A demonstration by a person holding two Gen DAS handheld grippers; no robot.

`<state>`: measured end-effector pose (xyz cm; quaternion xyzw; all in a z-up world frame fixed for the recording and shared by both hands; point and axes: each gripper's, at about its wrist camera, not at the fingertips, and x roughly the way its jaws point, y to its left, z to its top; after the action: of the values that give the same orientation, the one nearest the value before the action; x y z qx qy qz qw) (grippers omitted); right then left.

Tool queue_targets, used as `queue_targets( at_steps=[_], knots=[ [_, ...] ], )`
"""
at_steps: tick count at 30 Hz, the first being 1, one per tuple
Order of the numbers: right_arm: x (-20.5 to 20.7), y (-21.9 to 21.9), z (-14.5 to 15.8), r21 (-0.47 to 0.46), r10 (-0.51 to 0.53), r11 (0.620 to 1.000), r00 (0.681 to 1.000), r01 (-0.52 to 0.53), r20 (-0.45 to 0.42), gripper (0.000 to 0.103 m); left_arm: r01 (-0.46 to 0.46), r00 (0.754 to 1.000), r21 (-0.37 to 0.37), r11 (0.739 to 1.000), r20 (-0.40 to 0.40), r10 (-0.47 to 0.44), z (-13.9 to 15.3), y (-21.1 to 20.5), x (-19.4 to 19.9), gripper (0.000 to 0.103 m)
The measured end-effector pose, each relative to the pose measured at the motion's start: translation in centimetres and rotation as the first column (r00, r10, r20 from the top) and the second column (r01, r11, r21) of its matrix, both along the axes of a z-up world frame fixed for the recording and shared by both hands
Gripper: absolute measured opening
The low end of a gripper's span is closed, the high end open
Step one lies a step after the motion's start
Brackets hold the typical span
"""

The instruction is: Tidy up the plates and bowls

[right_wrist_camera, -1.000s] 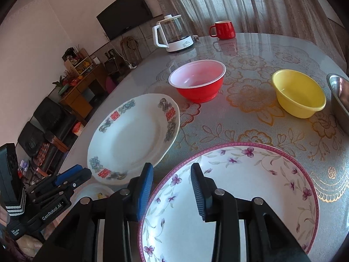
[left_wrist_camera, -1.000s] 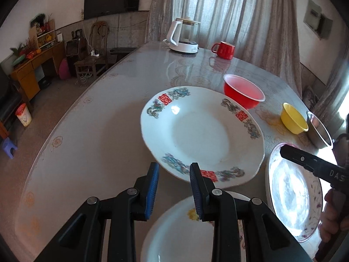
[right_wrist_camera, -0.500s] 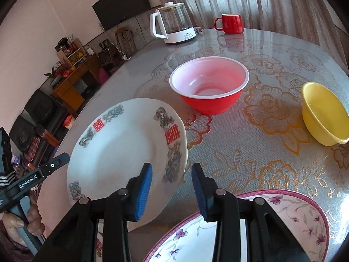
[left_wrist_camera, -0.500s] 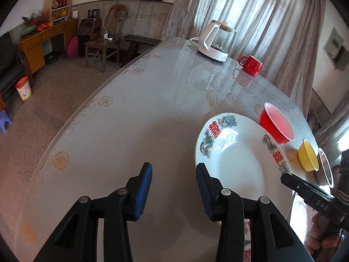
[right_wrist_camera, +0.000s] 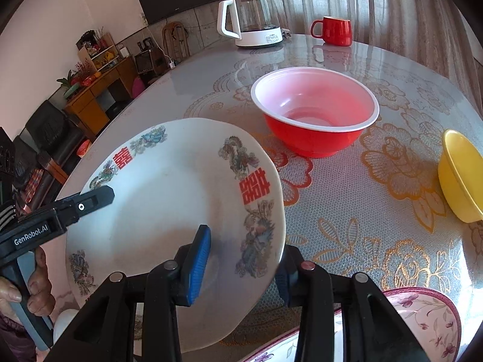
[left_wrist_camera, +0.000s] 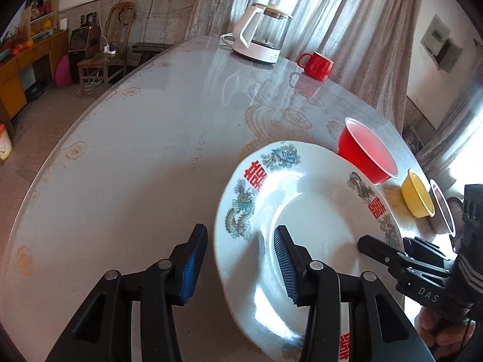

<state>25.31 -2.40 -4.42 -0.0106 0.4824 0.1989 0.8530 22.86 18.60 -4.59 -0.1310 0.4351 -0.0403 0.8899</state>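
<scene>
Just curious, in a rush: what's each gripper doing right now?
Left gripper: open, white plate rim between its jaws, not clamped.
Right gripper: open, straddling the same plate's opposite rim.

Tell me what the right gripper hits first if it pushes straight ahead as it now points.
The right gripper already straddles the near right rim of the dragon-pattern plate, jaws opening. Going on, it would likely slide further onto that rim, though depth is hard to judge.

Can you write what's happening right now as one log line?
left gripper: open, astride dragon plate rim | right gripper: open, astride same plate | red bowl, yellow bowl: on table
</scene>
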Motion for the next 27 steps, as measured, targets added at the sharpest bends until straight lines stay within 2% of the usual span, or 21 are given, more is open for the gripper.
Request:
queue_targets(
  at_steps=[4,6,8,10,13,16,21,27],
  knots=[
    [0.0,-0.1,0.0,-0.002,0.005,1.000,1.000,-0.005,0.007,0.040,0.032,0.999,0.003,0.999,-0.017,-0.032,0.0,-0.4,0.6,0.038],
    [0.1,0.1,0.0,-0.009,0.010,1.000,1.000,-0.009,0.010,0.040,0.030,0.999,-0.008,1.000,-0.020,-0.030,0.0,0.0,0.7,0.030],
    [0.0,0.1,-0.1,-0.013,0.015,1.000,1.000,-0.015,0.013,0.040,0.036,0.999,-0.027,0.999,-0.022,-0.037,-0.1,0.4,0.7,0.029],
    [0.1,0.4,-0.1,-0.014,0.017,1.000,1.000,-0.016,0.017,0.041,0.037,0.999,-0.009,0.999,-0.023,-0.037,0.0,0.1,0.8,0.030],
    [0.1,1.0,-0.2,-0.030,0.041,0.999,0.999,-0.040,0.027,0.047,0.018,0.999,0.017,1.000,-0.031,-0.018,0.0,-0.4,1.2,0.032],
    [0.3,1.1,-0.3,-0.026,0.047,0.999,0.999,-0.046,0.027,0.048,0.011,0.999,0.018,1.000,-0.048,-0.010,0.1,-0.5,1.2,0.032],
    [0.2,0.0,-0.2,0.027,0.005,1.000,1.000,-0.005,0.009,0.038,0.037,0.999,0.015,0.999,-0.008,-0.037,1.3,-0.7,-0.1,0.032],
    [-0.9,-0.5,0.1,0.058,0.026,0.998,1.000,-0.027,0.015,0.037,0.061,0.998,0.046,0.997,0.010,-0.061,1.8,-1.4,-0.9,0.031]
  ],
)
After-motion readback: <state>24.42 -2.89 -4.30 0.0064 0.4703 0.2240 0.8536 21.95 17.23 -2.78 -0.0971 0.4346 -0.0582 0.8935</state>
